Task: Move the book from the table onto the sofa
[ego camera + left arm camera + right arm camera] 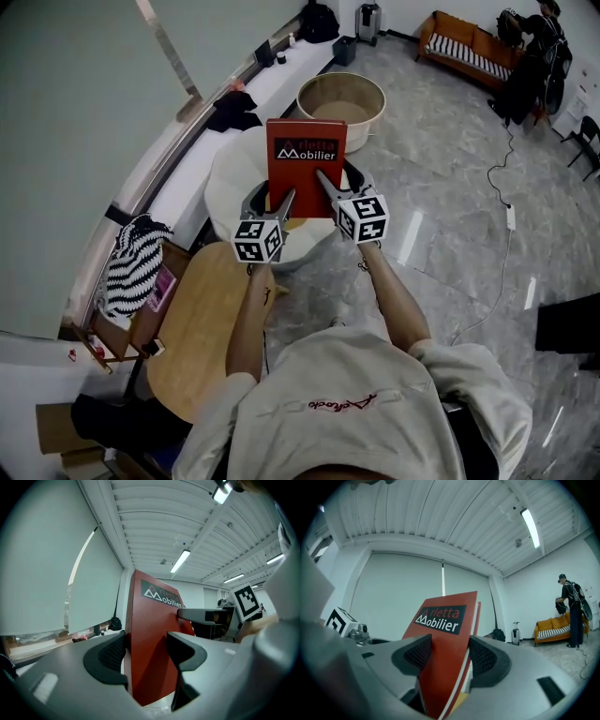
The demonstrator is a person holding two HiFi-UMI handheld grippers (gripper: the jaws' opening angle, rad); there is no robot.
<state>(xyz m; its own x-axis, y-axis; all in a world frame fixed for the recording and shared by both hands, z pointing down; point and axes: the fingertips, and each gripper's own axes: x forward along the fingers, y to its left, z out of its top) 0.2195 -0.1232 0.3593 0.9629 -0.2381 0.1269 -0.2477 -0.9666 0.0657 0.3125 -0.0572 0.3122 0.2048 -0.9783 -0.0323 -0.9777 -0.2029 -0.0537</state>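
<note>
The left gripper (281,202) and right gripper (325,181) each clamp a lower corner of the red book (305,167), holding it upright above the round white table (230,178).

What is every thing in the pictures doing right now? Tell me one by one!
red book: closed, standing upright, held at its lower edge from both sides
left hand-held gripper: shut on the red book
right hand-held gripper: shut on the red book
sofa: far across the room, no book on it
wooden tub: upright on the floor, looks empty
</note>
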